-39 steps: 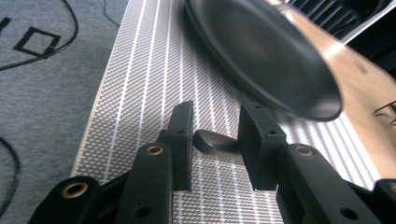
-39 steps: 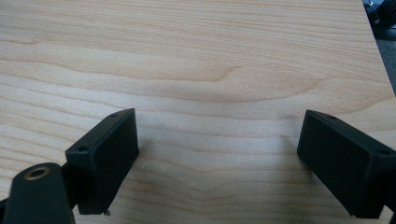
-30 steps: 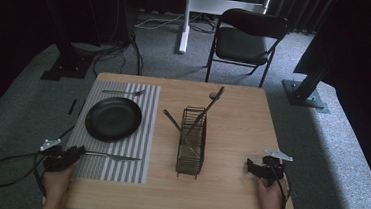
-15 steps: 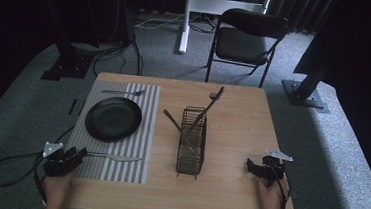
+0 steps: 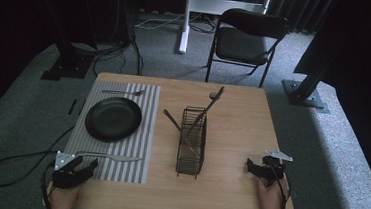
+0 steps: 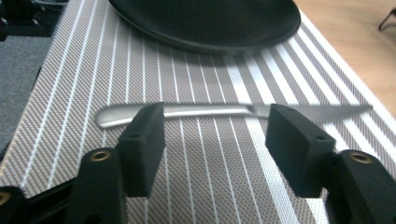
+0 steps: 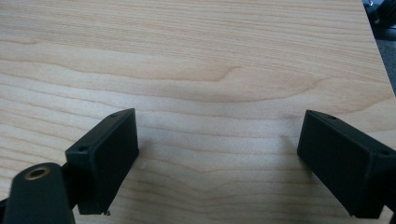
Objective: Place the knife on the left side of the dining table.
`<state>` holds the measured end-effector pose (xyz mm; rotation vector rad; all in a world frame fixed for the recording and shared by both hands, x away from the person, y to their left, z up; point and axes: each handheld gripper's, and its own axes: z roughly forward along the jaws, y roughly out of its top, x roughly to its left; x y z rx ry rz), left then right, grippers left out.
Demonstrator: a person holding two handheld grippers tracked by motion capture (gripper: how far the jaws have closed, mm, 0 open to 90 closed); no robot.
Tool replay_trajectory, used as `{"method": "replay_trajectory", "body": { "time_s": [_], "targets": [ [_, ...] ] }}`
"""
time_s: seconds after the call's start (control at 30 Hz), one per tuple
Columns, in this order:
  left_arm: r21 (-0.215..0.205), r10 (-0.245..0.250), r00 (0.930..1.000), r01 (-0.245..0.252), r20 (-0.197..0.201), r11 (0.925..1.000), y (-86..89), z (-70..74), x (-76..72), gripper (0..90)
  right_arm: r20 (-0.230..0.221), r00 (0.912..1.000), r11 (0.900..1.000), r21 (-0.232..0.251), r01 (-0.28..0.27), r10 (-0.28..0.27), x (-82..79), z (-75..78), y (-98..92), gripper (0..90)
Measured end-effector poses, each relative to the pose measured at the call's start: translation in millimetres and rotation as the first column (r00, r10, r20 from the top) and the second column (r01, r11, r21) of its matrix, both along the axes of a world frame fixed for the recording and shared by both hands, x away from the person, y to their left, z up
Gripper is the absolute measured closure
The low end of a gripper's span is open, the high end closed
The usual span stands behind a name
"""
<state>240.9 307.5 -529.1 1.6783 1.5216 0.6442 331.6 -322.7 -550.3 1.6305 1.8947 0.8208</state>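
Left gripper view alone shows knife [image 6: 224, 112] lying freed, apparently untouched.

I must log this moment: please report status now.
Left gripper open, jaws just opening, knife released on mat. Right gripper open, empty. Nothing in the way.

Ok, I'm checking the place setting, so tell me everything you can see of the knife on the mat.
The knife is a plain table knife that looks like one piece of matte silver metal, with a rounded handle end and a blade tapering to a point. It lies flat on the striped placemat, on the near side of the black plate and apart from it. It runs crosswise, handle toward the mat's outer edge, tip near the bare wood. The left gripper sits just short of it, jaws open, having just been opening, pads clear of the metal.
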Motion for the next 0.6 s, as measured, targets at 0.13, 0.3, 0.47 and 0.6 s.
{"method": "replay_trajectory", "body": {
  "time_s": [0.13, 0.3, 0.47, 0.6],
  "targets": [
    [0.013, 0.004, 0.9998, -0.004, -0.02, 0.9999, -3.4, -2.4, -3.0, 22.7, 0.0, 1.0, 1.0, 0.0, 0.0, 0.0, 0.0, 0.0, 0.0, 11.6],
    [0.022, 0.058, 0.9976, -0.057, -0.037, 0.9981, -0.4, -3.0, -7.1, 8.5, 0.0, 1.0, 1.0, 0.001, 0.001, -0.001, 0.0, 0.0, 0.1, 11.6],
    [0.021, 0.085, 0.9951, -0.084, -0.05, 0.9962, 2.8, -4.1, -6.2, 0.0, 0.0, 1.0, 1.0, 0.0, 0.0, 0.0, 0.0, 0.0, 0.0, 11.6],
    [0.048, 0.083, 0.9951, -0.08, -0.053, 0.9956, -0.7, -5.5, -5.8, 0.0, 0.0, 1.0, 1.0, 0.0, 0.0, 0.0, 0.1, 0.1, 0.0, 11.6]
  ]
}}
